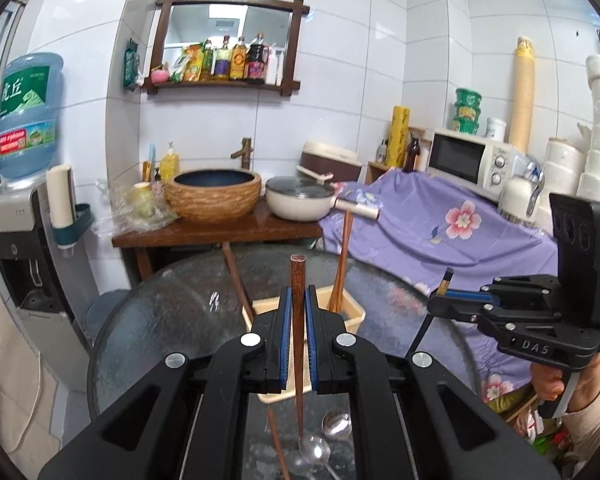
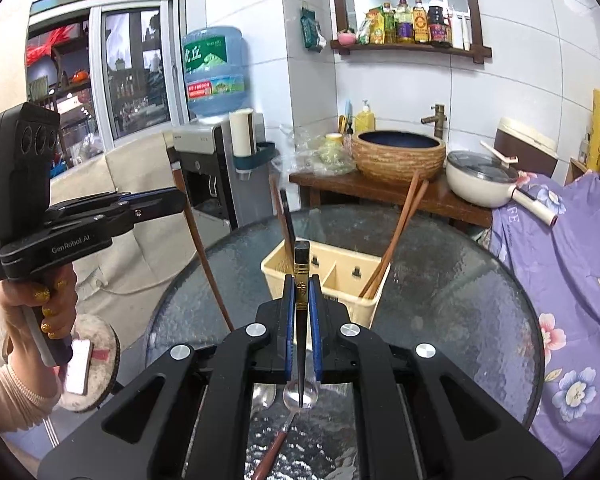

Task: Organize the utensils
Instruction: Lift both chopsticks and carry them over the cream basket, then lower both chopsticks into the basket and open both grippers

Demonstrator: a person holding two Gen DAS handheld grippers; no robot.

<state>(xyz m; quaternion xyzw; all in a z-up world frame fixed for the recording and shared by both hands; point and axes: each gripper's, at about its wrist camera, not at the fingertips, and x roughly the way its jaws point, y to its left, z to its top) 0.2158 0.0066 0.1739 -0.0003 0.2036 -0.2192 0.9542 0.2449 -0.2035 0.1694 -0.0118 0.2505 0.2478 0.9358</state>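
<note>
Brown wooden chopstick (image 1: 298, 280) is pinched upright between the blue pads of the left gripper (image 1: 299, 316), centre of the left wrist view; its square top end sticks up above the pads, its thin tip hangs over the table near the bottom of the frame. Black lacquered chopstick with a gold band (image 2: 302, 280) is pinched the same way in the right gripper (image 2: 302, 312), centre of the right wrist view, its tip hanging over a spoon bowl. Both sets of fingers are narrow, clamped on a chopstick.

Just behind the grippers stands the cream plastic divided utensil caddy (image 2: 340, 268) on the round frosted glass table (image 2: 460, 280). Two brown chopsticks (image 2: 396, 232) lean in its right compartment; a dark one (image 2: 286, 220) stands at its left side, compartment unclear.

Two metal spoons (image 1: 324, 436) lie on the glass in the lower centre of the left view, a brown stick (image 1: 278, 444) beside them. In the right view a spoon with a brown handle (image 2: 288, 420) lies bottom centre.

The person's right hand (image 1: 552, 384) shows lower right in the left view, the left hand (image 2: 40, 308) lower left in the right view.

Farther back: woven-look basin (image 1: 214, 196), cream lidded pot (image 1: 300, 200), purple floral cloth (image 1: 440, 232), white microwave (image 1: 472, 160).
</note>
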